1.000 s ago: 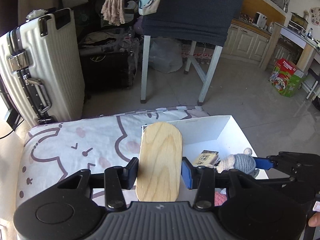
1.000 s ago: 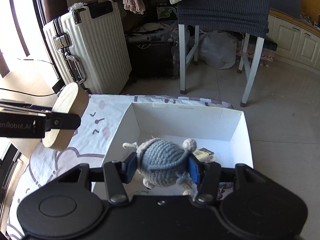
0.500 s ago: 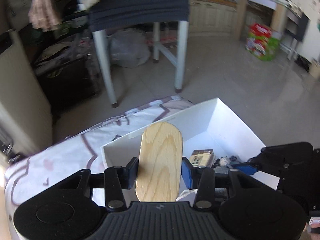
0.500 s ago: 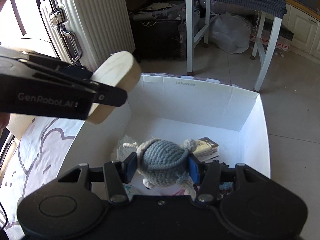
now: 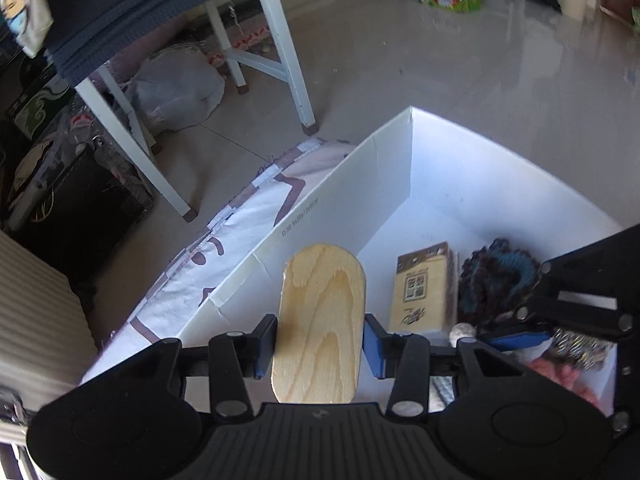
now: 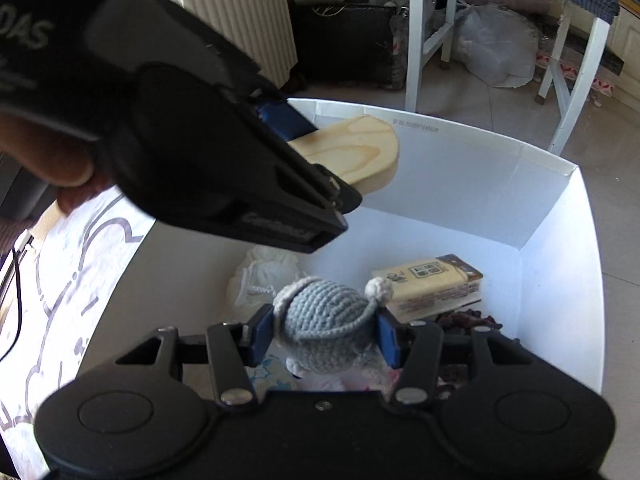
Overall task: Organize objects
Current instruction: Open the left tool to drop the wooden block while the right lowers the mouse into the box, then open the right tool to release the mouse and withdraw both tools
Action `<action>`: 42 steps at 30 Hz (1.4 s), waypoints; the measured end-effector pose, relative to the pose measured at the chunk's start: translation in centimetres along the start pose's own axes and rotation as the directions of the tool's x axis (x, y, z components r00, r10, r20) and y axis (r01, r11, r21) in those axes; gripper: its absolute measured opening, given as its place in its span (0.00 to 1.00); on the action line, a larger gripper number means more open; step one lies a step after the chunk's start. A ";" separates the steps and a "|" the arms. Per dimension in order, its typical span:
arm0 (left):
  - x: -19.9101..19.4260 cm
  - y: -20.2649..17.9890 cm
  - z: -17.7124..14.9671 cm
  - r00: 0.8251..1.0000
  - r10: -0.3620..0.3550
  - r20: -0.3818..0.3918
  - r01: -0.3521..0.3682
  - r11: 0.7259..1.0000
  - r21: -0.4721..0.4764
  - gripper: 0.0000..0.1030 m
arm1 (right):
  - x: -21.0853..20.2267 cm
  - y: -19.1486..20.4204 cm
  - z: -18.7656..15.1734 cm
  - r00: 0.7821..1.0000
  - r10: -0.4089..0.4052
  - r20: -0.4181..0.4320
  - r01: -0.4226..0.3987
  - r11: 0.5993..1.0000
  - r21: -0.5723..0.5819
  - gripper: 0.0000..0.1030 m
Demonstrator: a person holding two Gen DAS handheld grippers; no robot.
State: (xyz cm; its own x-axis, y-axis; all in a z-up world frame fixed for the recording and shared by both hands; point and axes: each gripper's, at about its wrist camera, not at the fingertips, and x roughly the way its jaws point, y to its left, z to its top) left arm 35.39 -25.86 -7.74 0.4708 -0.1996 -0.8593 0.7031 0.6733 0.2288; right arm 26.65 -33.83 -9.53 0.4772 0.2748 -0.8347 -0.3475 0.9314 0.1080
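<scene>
Both grippers hang over the white box [image 6: 560, 216], and each has something to drop in. The left gripper [image 5: 319, 344] has its jaws closed partway on a wooden board [image 5: 320, 320], the blue pads pressing its two long edges near the lower end. Seen from the right wrist, the board [image 6: 356, 152] sticks out flat above the box's far left corner, clear of the walls and well above the floor of the box.

The right gripper [image 6: 325, 338] is closed partway on a knitted toy [image 6: 324, 316], grey-blue with a pale little ear, squeezed at its sides. The toy sits low inside the box, over its near side, just beside a tan packet [image 6: 428, 284] and a white cloth bundle [image 6: 264, 276] lying on the box floor. Some dark knitted stuff [image 5: 496, 276] is tucked on the far side of the packet from the board.

The board looks stiff and smooth, so I would guess it is light but a bit slippery; pinched by the edges near one end, it could pivot or slide if the grip eased. A hold nearer its middle would steady it. It should not break from a short drop, though it could land on the packet.

The toy looks soft and light. It gives under the pads, so the grip bites well and nothing in it looks fragile. Its body is the sensible place to hold; the ear or thin limbs might stretch.
</scene>
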 end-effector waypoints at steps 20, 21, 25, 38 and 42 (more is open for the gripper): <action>1.5 0.1 -0.3 0.997 0.071 -0.018 -0.069 0.991 0.112 0.66 | 0.9 0.3 0.4 1.000 0.008 -0.005 -0.008 1.000 0.009 0.55; 1.5 0.2 -0.3 0.997 0.071 -0.021 -0.068 0.992 0.110 0.66 | 0.8 0.3 0.4 1.000 0.008 -0.003 -0.008 1.000 0.017 0.55; 1.1 0.1 -0.5 0.997 0.073 -0.022 -0.070 0.993 0.100 0.66 | 0.7 -0.1 0.6 1.000 0.019 -0.023 -0.018 0.999 0.037 0.59; -1.3 -0.7 -1.0 0.998 0.056 -0.002 -0.056 0.998 0.038 0.67 | -1.2 -0.3 0.3 1.000 -0.013 -0.016 0.013 0.999 0.047 0.63; -3.1 -1.0 -1.2 0.998 0.063 0.008 -0.064 0.998 0.030 0.68 | -2.6 -0.3 0.4 1.000 -0.016 0.001 0.016 0.998 0.060 0.66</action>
State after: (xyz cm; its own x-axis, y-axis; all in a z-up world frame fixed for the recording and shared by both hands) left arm 32.57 -25.06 -5.87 0.5188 -0.1625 -0.8393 0.6877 0.6626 0.2967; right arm 25.79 -34.69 -7.20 0.4838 0.2599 -0.8357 -0.2905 0.9484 0.1268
